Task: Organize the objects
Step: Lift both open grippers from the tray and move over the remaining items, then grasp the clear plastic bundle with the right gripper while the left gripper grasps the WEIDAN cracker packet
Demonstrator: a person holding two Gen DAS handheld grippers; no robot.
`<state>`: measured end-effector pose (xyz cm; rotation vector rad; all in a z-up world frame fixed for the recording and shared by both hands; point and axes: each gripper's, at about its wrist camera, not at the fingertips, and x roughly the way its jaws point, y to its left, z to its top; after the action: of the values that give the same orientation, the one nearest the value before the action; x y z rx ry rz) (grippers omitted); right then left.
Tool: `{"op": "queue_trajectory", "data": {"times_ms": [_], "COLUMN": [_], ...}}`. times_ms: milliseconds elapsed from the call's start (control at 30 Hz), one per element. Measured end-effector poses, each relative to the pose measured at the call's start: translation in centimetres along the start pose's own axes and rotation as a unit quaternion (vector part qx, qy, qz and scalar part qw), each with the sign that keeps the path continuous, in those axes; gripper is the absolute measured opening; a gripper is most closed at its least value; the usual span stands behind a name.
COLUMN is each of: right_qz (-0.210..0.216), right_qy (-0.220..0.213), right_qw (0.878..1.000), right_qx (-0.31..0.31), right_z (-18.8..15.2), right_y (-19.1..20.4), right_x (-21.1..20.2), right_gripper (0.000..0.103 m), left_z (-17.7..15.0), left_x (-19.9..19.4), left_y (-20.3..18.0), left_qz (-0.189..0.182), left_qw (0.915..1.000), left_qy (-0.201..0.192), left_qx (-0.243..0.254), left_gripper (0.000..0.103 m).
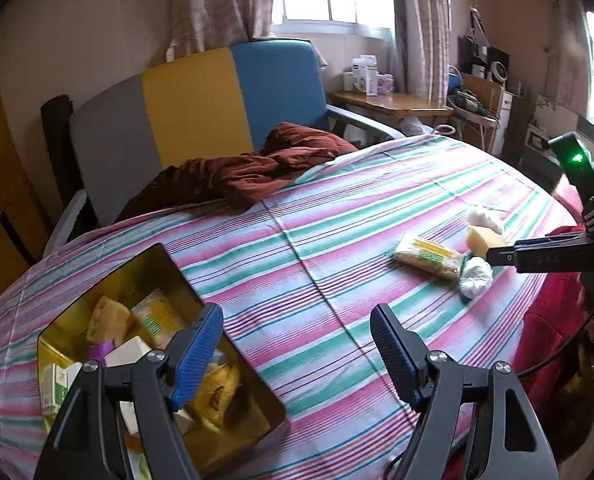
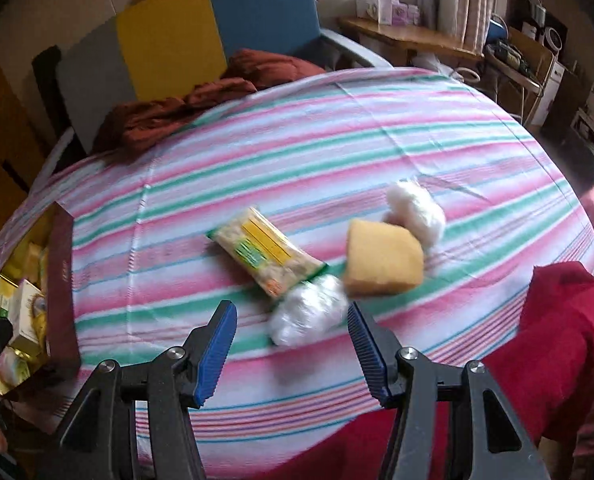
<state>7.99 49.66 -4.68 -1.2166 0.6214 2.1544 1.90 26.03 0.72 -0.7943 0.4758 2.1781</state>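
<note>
1. Covering a round table (image 1: 337, 216), a cloth striped in pink, green and white was seen in both wrist views.
2. The left gripper (image 1: 297, 352) was held above the cloth with its blue-padded fingers (image 1: 197, 356) spread wide and nothing between them.
3. A gold tin (image 1: 81, 316) was seen at the table's left side, partly under the left gripper, filled with small boxes and packets.
4. The right gripper (image 2: 291, 354) was held over the table's near edge, its fingers (image 2: 217, 348) also apart and empty.
5. Four loose things were grouped just ahead of the right gripper: a yellow-labelled packet (image 2: 263, 254), a yellow sponge (image 2: 383, 258), and two white wads.
6. One wad (image 2: 307, 314) was lying nearest the right gripper, touching the packet's end; the other wad (image 2: 417, 210) was seen behind the sponge.
7. A rust-brown cloth (image 1: 253, 168) was heaped at the far edge, before a grey, yellow and blue chair (image 1: 193, 100).
8. Red fabric (image 2: 565, 332) was seen at the near right.
</note>
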Motion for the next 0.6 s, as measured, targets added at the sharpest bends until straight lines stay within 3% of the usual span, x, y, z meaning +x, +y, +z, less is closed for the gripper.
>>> {"op": "queue_trajectory", "data": {"times_ms": [133, 600], "right_qz": [0.01, 0.001], "right_qy": [0.04, 0.119], "right_qw": [0.999, 0.992], "right_qx": [-0.009, -0.039], "right_z": [0.0, 1.8], "right_y": [-0.5, -0.8], "right_x": [1.1, 5.4], "right_gripper": [0.064, 0.065], "left_z": [0.4, 1.7], "left_x": [0.7, 3.7], "left_y": [-1.1, -3.0], "left_qz": [-0.009, -0.051], "left_qw": [0.9999, 0.998], "left_qy": [0.005, 0.038], "left_qx": [0.01, 0.001], "left_gripper": [0.077, 0.078]}}
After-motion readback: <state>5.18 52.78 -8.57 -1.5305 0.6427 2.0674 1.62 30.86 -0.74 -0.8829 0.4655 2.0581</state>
